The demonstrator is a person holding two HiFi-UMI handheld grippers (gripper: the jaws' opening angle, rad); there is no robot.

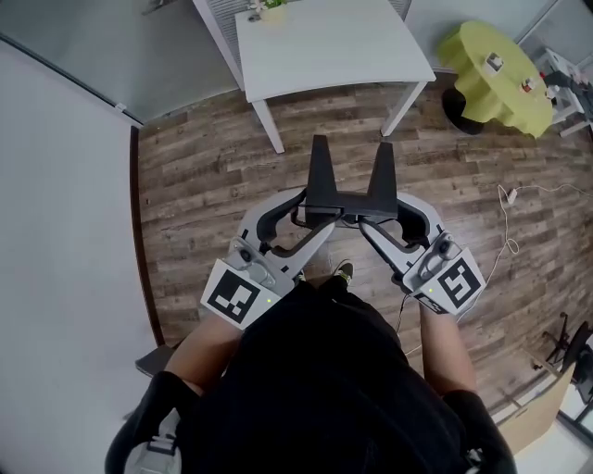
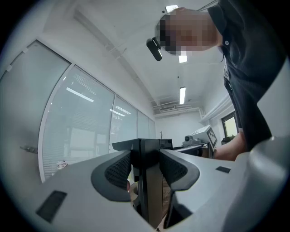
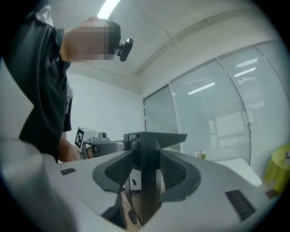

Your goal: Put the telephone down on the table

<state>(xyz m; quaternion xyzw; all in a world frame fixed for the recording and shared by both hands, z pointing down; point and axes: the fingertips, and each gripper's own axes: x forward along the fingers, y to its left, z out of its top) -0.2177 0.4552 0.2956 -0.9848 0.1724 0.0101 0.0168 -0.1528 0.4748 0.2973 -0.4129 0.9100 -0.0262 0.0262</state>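
The telephone [image 1: 347, 199] is a black U-shaped piece: a cross bar with two arms that point away from me. It hangs level over the wooden floor, in front of my body and well short of the white table [image 1: 334, 46]. My left gripper [image 1: 313, 211] clamps its left end and my right gripper [image 1: 375, 215] clamps its right end. The two grippers face each other. In the left gripper view a black slab of the telephone [image 2: 152, 190] stands between the pads [image 2: 118, 171]. The right gripper view shows the same black slab [image 3: 149, 186] pressed between the pads [image 3: 174, 172].
A small plant [image 1: 271, 9] stands at the table's far left corner. A round table with a yellow-green cloth [image 1: 491, 74] is at the far right. A white cable [image 1: 510, 222] lies on the floor to my right. A grey wall runs along the left.
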